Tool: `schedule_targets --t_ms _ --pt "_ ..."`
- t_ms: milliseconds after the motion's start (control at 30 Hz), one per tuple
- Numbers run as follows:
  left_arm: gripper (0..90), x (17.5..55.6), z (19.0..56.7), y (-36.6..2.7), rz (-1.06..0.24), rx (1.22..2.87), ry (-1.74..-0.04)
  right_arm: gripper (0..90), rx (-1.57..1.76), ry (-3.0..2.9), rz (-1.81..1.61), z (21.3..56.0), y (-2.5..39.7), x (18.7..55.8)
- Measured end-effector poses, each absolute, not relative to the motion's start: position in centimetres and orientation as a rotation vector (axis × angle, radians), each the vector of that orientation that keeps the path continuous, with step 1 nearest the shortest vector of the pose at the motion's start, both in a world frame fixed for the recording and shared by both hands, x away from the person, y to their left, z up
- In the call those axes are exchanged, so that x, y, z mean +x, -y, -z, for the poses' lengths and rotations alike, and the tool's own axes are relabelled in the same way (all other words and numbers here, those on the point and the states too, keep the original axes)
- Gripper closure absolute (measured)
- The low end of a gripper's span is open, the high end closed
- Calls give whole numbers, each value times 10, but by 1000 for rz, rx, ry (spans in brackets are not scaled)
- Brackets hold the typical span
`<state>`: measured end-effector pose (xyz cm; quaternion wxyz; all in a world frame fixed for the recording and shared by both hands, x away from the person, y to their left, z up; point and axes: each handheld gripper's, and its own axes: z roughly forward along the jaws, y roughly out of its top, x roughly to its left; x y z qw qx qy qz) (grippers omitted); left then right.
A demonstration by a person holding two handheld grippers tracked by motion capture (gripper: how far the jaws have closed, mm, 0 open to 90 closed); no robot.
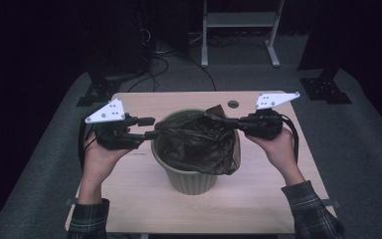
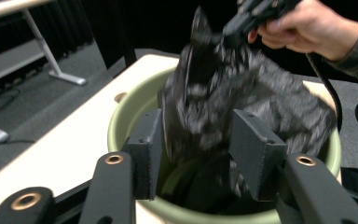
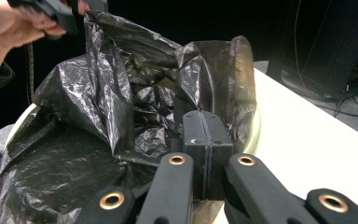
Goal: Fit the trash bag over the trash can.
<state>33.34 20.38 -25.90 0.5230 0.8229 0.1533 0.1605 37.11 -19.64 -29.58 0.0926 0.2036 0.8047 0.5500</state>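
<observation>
Over the green bin (image 1: 191, 181), 2 claws hold a black bag (image 1: 199, 142).

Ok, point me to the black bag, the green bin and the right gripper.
black bag (image 1: 199, 144), high view, crumpled middle over the bin mouth.
green bin (image 1: 191, 181), high view, front outer wall.
right gripper (image 3: 206, 140), right gripper view, seam of its closed jaws.

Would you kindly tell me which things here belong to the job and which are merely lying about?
In use: black bin bag, green bin, left gripper, right gripper.
Lying about: white frame stand, cables on the floor.
</observation>
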Motion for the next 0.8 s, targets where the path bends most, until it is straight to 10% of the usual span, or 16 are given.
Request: schedule_targets --t_ms 567,800 --pt "536 393 260 -139 -276 2038 -361 900 525 -2413 -1669 294 191 367" --pt "900 398 268 -139 -243 2088 -382 900 515 -2407 -1675 293 193 365"
